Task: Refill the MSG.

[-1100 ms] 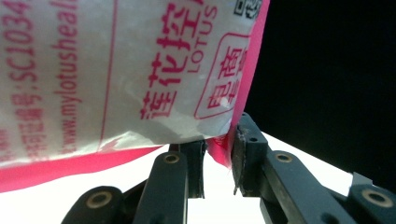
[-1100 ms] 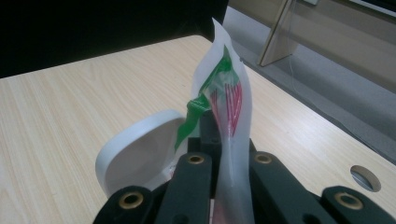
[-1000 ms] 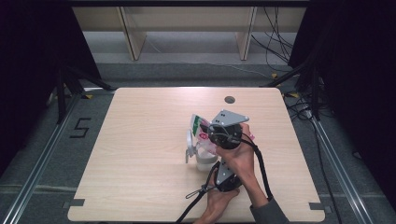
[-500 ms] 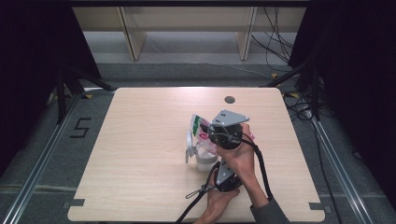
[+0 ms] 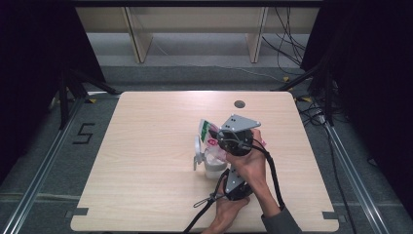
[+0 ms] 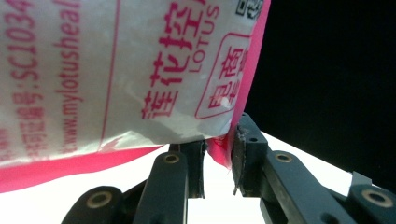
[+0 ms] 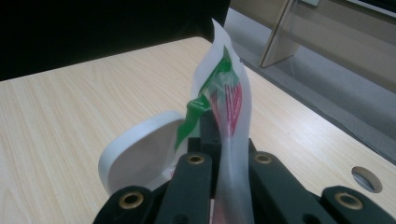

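- The right hand-held gripper (image 5: 220,138) is hovering over the middle of the table (image 5: 146,161), and the right hand (image 5: 251,161) is gripping its body from behind.
- In the right gripper view its jaws are closing tightly on a thin plastic packet (image 7: 229,121), which is standing edge-on between them with green and red print showing near its top.
- In the high view the same packet (image 5: 207,130) is poking out to the left of this hand-held gripper, above the table's centre.
- The left hand-held gripper (image 5: 229,170) is sitting nearer the table's front edge, with the left hand (image 5: 228,207) coming up from the bottom of the high view.
- In the left gripper view its jaws are standing narrowly apart and pinching the pink lower corner of the packet (image 6: 140,74), whose white face is carrying pink lettering.
- A white round container (image 5: 213,165) is resting on the table just below the packet, and its hinged lid (image 5: 197,152) is standing open to the left.
- The container's inside is possibly empty, though the hand-held grippers are covering much of it.
- A dark round hole (image 5: 239,104) is lying near the table's far edge.
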Available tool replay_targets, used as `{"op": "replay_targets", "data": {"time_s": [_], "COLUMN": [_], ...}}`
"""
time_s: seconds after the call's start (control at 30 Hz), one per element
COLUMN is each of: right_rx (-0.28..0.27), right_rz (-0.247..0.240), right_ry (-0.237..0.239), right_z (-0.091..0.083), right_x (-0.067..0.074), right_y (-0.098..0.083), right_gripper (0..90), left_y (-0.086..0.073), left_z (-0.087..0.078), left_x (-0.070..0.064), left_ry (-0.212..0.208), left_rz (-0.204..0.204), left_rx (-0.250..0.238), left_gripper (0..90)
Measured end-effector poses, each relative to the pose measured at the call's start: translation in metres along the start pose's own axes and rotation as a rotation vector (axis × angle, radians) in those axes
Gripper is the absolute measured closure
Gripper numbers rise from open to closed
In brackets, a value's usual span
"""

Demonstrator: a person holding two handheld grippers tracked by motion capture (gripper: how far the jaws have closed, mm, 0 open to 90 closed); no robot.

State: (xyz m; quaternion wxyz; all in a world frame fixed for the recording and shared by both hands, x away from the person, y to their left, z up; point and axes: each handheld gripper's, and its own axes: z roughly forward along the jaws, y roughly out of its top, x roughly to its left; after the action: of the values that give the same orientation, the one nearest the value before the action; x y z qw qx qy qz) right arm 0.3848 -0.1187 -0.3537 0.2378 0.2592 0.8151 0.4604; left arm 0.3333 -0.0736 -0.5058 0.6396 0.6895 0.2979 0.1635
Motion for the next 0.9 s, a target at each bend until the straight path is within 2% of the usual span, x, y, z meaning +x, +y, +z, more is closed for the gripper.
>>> {"op": "replay_targets", "data": {"time_s": [0.17,0.2,0.23,0.3,0.43,0.5,0.53,0.6,0.67,0.8,0.83,0.87,0.9], "right_rx": [0.007,-0.009,-0.009,0.001,-0.004,0.006,-0.002,0.009,0.015,-0.002,-0.003,0.013,0.011], "right_rz": [0.011,-0.02,-0.02,0.008,-0.009,0.014,-0.006,-0.013,-0.005,0.008,-0.03,-0.01,-0.024], "right_ry": [0.011,-0.008,-0.008,-0.001,-0.007,-0.004,-0.008,-0.003,0.007,-0.014,-0.017,-0.01,-0.013], "right_z": [-0.001,-0.0011,-0.0011,-0.002,-0.0014,0.0004,0.0021,0.0025,0.0027,0.0005,0.0024,0.0019,0.002], "right_x": [0.0,-0.0011,-0.0011,0.0006,-0.0003,0.0025,0.0019,0.0022,0.0031,0.0035,0.0023,0.0037,0.0026], "right_y": [0.0003,0.0006,0.0006,0.0008,0.0008,0.0,-0.0003,-0.0002,-0.0001,0.0004,0.0003,0.0,0.0002], "right_gripper": [90.0,90.0,90.0,90.0,90.0,90.0,90.0,90.0,90.0,90.0,90.0,90.0,90.0], "left_y": [0.0001,0.0001,0.0001,0.0002,0.0002,-0.0005,-0.0008,-0.0011,-0.0011,-0.0004,-0.0007,-0.001,-0.001], "left_z": [-0.0005,-0.0007,-0.0008,-0.0008,-0.0003,0.0004,0.0005,0.0004,0.0003,0.0001,0.0,0.0003,0.0003], "left_x": [0.0007,0.0002,0.0001,0.0001,0.0001,0.0003,0.0,-0.0001,0.0001,-0.0003,-0.0004,-0.0001,-0.0001], "left_ry": [-0.003,0.003,0.003,0.003,0.003,-0.001,0.0,0.0,-0.001,0.002,0.004,-0.002,-0.002], "left_rz": [0.0,0.0,0.002,0.002,-0.003,-0.005,-0.007,-0.007,-0.007,-0.005,-0.005,-0.008,-0.008], "left_rx": [0.002,0.002,0.001,0.001,-0.001,-0.007,-0.007,-0.01,-0.011,-0.012,-0.007,-0.01,-0.01], "left_gripper": [76.0,75.9,75.9,75.9,75.9,75.8,75.8,75.7,75.8,75.8,75.8,75.8,75.8]}}
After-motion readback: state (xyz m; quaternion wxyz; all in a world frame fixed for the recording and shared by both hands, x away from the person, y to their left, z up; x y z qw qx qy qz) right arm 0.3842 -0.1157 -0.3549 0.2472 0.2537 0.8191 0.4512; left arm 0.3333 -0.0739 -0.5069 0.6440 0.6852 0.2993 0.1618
